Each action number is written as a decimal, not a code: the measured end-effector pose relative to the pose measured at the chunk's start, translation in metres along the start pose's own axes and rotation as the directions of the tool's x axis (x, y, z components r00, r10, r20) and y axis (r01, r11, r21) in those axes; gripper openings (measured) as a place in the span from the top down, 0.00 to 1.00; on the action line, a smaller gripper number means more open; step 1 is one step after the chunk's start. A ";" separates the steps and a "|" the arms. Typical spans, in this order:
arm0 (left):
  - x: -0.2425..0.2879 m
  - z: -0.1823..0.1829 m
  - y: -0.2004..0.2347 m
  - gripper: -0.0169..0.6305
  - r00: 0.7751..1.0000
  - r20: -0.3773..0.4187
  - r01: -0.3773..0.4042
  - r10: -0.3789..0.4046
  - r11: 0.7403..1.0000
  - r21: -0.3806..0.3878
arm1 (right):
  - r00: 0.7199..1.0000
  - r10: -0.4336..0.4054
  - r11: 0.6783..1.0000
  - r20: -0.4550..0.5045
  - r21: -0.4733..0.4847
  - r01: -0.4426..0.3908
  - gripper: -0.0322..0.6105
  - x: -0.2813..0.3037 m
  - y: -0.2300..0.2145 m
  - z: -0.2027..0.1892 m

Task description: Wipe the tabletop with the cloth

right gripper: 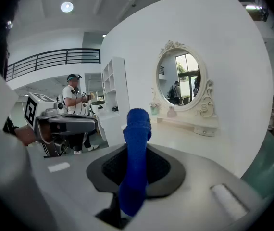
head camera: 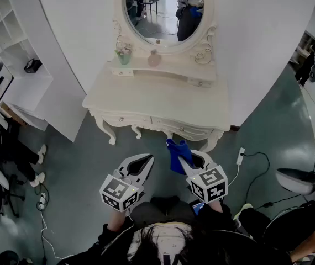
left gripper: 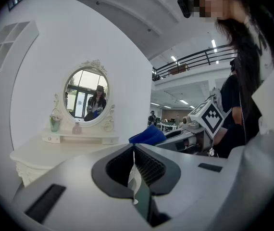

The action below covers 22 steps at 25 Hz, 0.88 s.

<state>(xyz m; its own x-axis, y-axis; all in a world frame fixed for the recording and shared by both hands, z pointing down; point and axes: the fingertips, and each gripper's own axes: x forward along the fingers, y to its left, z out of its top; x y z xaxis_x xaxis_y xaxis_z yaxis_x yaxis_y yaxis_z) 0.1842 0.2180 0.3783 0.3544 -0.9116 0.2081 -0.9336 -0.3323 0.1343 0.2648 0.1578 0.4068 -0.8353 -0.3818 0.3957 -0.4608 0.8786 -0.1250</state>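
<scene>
We hold the blue cloth [head camera: 177, 153] clamped in the fingers of our right gripper [head camera: 189, 159], its length pointing ahead at the counter [head camera: 157, 101] just beyond. Our left gripper [head camera: 146, 160], fingers pressed together on nothing, hangs alongside.

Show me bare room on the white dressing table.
The broad white tabletop before the raised back shelf is bare, free for the blue cloth. Only that shelf is crowded: a green cup and a pink bottle stand under the oval mirror.
</scene>
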 end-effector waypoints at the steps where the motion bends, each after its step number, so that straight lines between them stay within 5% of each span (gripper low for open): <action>1: -0.004 0.000 0.003 0.97 1.000 0.001 -0.001 0.001 1.000 -0.002 | 1.000 -0.002 1.000 -0.002 0.002 0.002 0.83 0.002 0.003 0.000; 14: -0.047 -0.022 0.044 0.97 1.000 -0.002 -0.005 0.004 0.999 -0.037 | 0.999 -0.038 0.998 0.017 0.046 0.038 0.83 0.030 0.041 0.000; 22: -0.041 -0.025 0.050 0.97 0.999 0.002 0.042 -0.042 0.997 -0.066 | 0.992 -0.127 0.990 -0.012 0.061 0.127 0.83 0.030 0.020 0.000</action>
<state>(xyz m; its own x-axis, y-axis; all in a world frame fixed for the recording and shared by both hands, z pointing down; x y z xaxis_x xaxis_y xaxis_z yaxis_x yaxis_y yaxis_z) 0.1246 0.2447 0.4010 0.3935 -0.8972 0.2004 -0.9122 -0.3540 0.2064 0.2305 0.1638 0.4162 -0.7665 -0.4868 0.4189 -0.5810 0.8036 -0.1293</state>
